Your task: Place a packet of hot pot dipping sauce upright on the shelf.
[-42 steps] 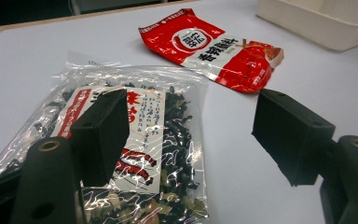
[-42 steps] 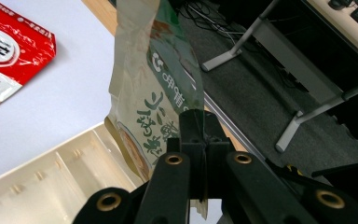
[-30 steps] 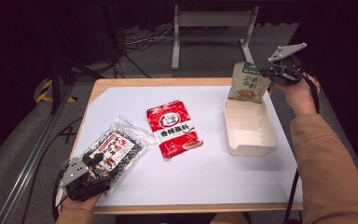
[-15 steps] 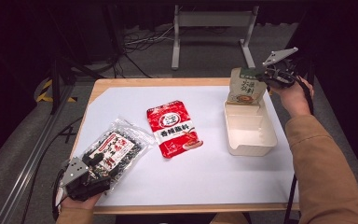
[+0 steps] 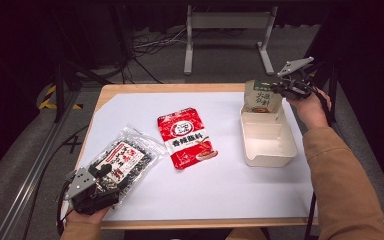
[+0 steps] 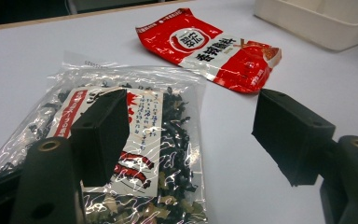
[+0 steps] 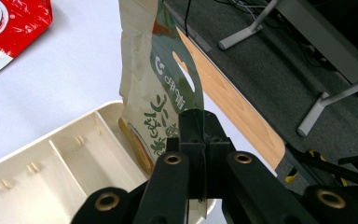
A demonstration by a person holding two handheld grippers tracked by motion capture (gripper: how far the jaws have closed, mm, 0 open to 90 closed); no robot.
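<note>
Table (image 5: 145,105): white-topped with a wooden edge, spreading under both pairs of fingers; the person's forearms come in from the near side
Tray (image 5: 275,150): cream, with dividers inside, just below and to the near side of the right gripper's fingertips; nothing lies flat in it yet
Seaweed bag (image 5: 122,162): clear packet of dark dried pieces with a red and white label, lying flat; one finger of the left gripper sits over its near end, the other over bare table beside it
Red sauce packet (image 5: 186,137): flat on the table, beyond the left fingers and well apart from both grippers
Green pouch (image 5: 261,96): beige and green packet held upright by its top edge, hanging from the right fingers with its lower end at the far end of the tray; in the right gripper view its bottom seems to reach inside the wall, but contact with the floor is hidden
Left gripper (image 6: 186,135): jaws spread wide, gripping nothing
Right gripper (image 7: 196,140): jaws pinched tight on the green pouch's top seam
Progress: judged early; the first packet is about to go into the tray but is not released, and the seaweed bag and red sauce packet wait on the table
</note>
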